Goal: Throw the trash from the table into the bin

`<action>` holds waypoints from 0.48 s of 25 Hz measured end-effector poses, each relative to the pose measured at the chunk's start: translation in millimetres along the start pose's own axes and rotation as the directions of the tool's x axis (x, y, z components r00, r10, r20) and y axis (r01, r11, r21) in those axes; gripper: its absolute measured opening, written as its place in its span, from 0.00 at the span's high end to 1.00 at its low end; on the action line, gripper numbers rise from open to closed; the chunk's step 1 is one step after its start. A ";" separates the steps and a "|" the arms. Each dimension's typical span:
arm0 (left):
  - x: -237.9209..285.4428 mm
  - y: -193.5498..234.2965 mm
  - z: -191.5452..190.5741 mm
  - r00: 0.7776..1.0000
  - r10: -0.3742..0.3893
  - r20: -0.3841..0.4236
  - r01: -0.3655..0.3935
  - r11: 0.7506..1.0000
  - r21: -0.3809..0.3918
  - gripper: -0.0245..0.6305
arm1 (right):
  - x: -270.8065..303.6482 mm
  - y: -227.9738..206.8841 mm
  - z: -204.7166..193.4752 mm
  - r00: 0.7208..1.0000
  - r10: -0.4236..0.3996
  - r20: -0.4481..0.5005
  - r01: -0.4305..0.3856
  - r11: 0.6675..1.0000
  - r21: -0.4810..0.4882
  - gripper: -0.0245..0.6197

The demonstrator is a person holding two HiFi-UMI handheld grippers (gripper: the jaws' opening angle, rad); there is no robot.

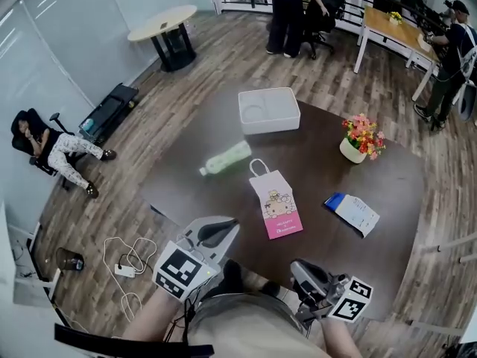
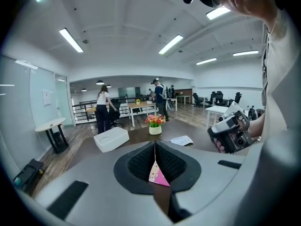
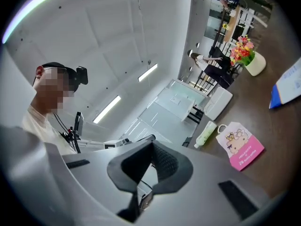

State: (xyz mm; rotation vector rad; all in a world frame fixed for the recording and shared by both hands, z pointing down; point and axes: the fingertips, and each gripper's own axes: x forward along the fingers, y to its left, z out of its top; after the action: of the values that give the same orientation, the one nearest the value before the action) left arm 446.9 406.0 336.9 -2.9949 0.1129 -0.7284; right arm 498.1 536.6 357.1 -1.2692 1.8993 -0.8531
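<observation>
On the dark round table (image 1: 387, 177) lie a pale green bottle (image 1: 226, 159) on its side, a pink paper bag (image 1: 276, 201) and a blue-and-white paper packet (image 1: 352, 212). My left gripper (image 1: 226, 227) hovers at the table's near edge, shut and empty, pointing toward the pink bag (image 2: 158, 176). My right gripper (image 1: 301, 268) is held lower right over the near edge, also shut with nothing in it. In the right gripper view the bottle (image 3: 205, 133), the bag (image 3: 240, 148) and the packet (image 3: 287, 86) lie off to the right of the jaws.
A white box (image 1: 269, 110) sits at the table's far side and a flower pot (image 1: 362, 140) at the right. A small round table (image 1: 163, 22) and desks stand beyond. People stand by the desks; one sits on the floor at left. Cables (image 1: 127, 263) lie on the floor.
</observation>
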 end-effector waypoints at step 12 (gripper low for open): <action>16.8 111.6 -33.0 1.000 0.013 -0.016 -0.012 0.999 0.035 0.94 | 71.7 -22.8 2.6 0.994 -0.105 0.005 0.105 0.994 -0.029 0.95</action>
State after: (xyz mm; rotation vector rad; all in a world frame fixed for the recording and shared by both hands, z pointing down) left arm 440.1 292.2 365.7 -2.9532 0.1181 -0.7462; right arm 491.0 461.7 361.2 -1.3975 1.8616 -0.8785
